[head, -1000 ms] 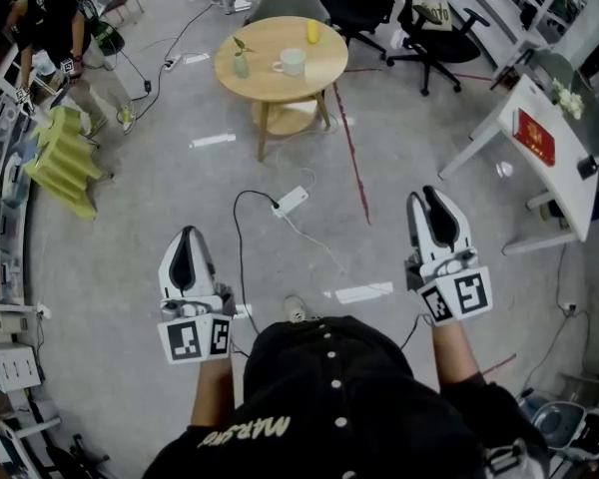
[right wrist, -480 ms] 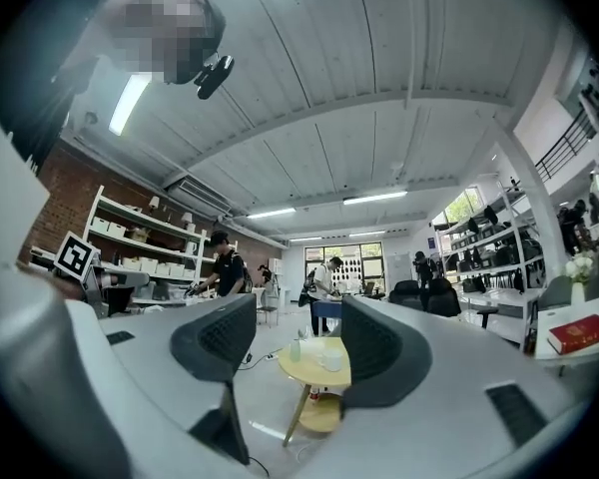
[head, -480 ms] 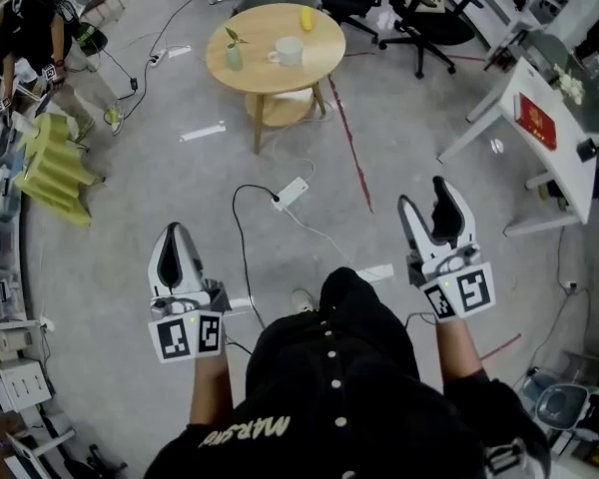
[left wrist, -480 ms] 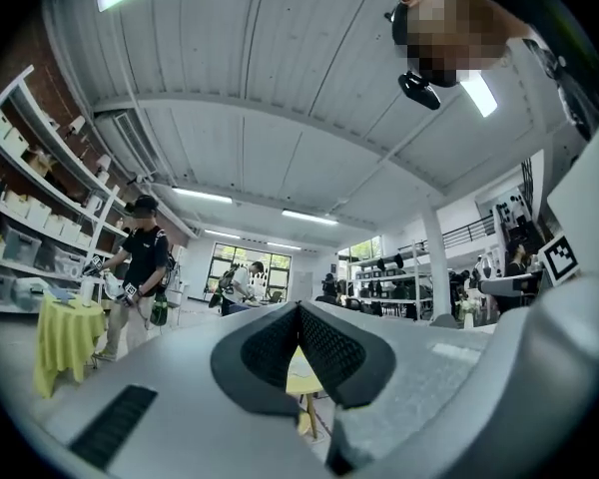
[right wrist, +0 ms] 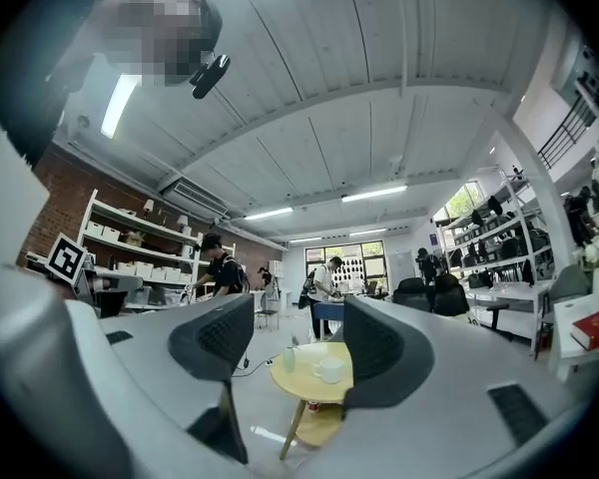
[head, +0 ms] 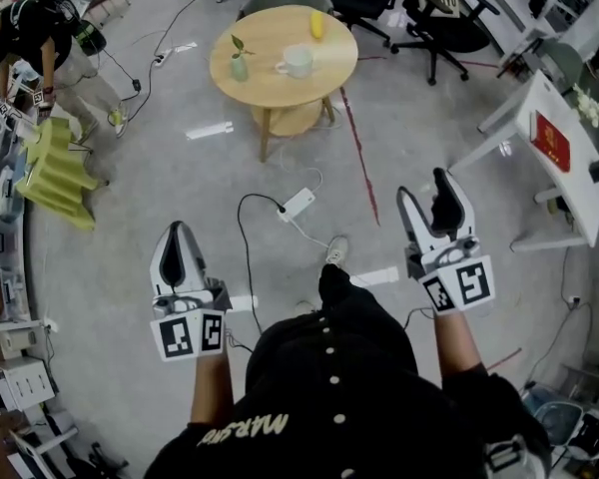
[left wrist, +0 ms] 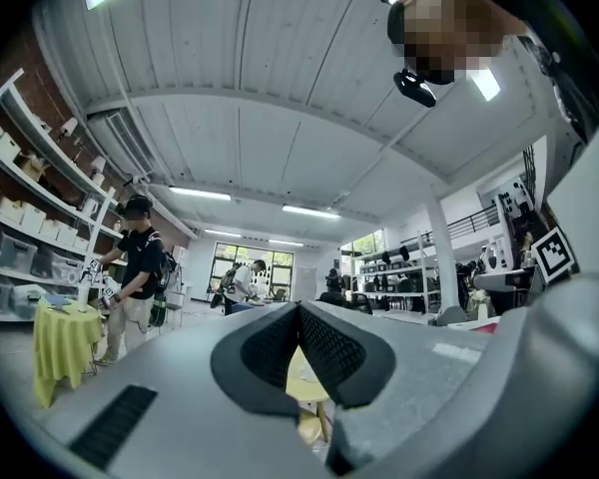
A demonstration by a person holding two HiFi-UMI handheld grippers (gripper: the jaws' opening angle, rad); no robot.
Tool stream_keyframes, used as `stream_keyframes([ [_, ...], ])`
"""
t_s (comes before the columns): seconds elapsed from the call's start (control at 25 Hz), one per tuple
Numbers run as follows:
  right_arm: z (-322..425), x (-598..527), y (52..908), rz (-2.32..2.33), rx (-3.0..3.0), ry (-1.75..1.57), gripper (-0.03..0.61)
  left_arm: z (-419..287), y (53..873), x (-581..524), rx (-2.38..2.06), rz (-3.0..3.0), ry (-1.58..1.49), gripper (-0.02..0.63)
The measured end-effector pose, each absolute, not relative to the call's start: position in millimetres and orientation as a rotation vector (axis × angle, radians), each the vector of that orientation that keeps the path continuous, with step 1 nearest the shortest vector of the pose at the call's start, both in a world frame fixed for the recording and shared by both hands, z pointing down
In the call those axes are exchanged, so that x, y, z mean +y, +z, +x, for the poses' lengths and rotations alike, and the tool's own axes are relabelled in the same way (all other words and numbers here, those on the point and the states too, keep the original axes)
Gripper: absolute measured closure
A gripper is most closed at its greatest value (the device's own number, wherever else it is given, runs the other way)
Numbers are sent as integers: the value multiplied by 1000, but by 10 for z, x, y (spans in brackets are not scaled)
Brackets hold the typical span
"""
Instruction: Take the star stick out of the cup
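Observation:
A round wooden table (head: 280, 80) stands far ahead on the grey floor. On it are a white cup (head: 296, 61), a small vase with a green sprig (head: 239, 64) and a yellow object (head: 317, 25). I cannot make out a star stick at this distance. My left gripper (head: 180, 232) is held low at the left, well short of the table, with its jaws shut and empty (left wrist: 298, 312). My right gripper (head: 425, 190) has just been opening its jaws and stands open with nothing between them. The table and cup (right wrist: 329, 369) show through its gap (right wrist: 298, 332).
A white power strip (head: 297, 204) with black and white cables lies on the floor between me and the table. A red floor line (head: 357, 158) runs alongside. A white desk (head: 554, 133) is at the right, office chairs (head: 434, 13) behind, a yellow-green stand (head: 58, 163) and a person (head: 48, 30) at the left.
The right gripper's jaws went from nearly shut to wide open. Both grippers moved forward with the person's step, and a shoe now shows ahead between them. The left gripper stayed shut.

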State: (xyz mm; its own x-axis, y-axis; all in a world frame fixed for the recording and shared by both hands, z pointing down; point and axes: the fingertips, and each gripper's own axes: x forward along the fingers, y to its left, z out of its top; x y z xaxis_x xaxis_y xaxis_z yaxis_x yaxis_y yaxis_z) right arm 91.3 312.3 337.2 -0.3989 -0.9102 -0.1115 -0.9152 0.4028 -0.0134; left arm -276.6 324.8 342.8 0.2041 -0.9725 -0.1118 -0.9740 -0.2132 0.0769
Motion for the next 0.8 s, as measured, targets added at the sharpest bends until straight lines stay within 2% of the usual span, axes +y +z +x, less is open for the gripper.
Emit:
stream_keyframes([
  [0.44, 1445, 1732, 3232, -1644, 2572, 113, 301, -2250, 3227, 1917, 1967, -2374, 225, 611],
  [0.8, 1883, 969, 3244, -1617, 2576, 105, 299, -1845, 3191, 1229, 2007, -2325, 215, 611],
])
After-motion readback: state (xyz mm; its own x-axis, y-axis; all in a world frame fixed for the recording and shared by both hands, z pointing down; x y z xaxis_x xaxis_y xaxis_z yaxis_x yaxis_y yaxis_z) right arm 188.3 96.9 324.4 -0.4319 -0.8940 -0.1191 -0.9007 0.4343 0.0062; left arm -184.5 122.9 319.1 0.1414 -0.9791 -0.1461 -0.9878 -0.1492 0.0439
